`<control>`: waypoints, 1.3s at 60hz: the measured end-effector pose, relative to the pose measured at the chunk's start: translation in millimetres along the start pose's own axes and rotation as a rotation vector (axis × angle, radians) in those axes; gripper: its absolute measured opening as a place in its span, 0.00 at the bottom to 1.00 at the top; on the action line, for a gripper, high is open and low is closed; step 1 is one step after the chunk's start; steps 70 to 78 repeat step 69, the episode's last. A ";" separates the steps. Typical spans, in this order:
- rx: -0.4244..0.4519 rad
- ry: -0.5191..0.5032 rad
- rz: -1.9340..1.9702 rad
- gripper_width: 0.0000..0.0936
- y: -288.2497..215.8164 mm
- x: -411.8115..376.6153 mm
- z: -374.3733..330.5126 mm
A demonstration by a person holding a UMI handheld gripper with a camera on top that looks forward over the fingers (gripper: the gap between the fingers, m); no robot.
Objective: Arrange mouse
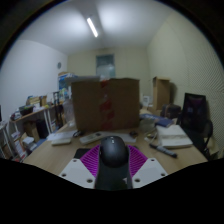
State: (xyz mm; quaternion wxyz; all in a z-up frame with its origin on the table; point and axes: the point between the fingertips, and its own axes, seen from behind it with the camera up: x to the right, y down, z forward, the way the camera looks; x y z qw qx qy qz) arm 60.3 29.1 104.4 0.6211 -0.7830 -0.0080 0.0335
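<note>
A dark grey computer mouse (112, 151) sits between my gripper's (112, 160) two fingers, its rounded back toward the camera. The magenta pads (91, 158) press against both of its sides, so the fingers are shut on it. The mouse appears lifted above the wooden table (50, 152), which lies beyond and below. The lower part of the mouse is hidden by the gripper body.
A large cardboard box (104, 103) stands on the table just beyond the mouse. Papers and a pen (163, 150) lie to the right, with a black chair (196, 112) behind. Cluttered shelves (35, 115) stand to the left.
</note>
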 end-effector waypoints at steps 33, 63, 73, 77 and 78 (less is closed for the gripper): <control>-0.320 0.030 -0.075 0.40 96.5 -6.6 35.9; -0.326 -0.070 -0.009 0.90 91.1 -19.5 9.6; -0.277 -0.097 0.007 0.90 73.7 -11.9 -19.7; -0.277 -0.097 0.007 0.90 73.7 -11.9 -19.7; -0.277 -0.097 0.007 0.90 73.7 -11.9 -19.7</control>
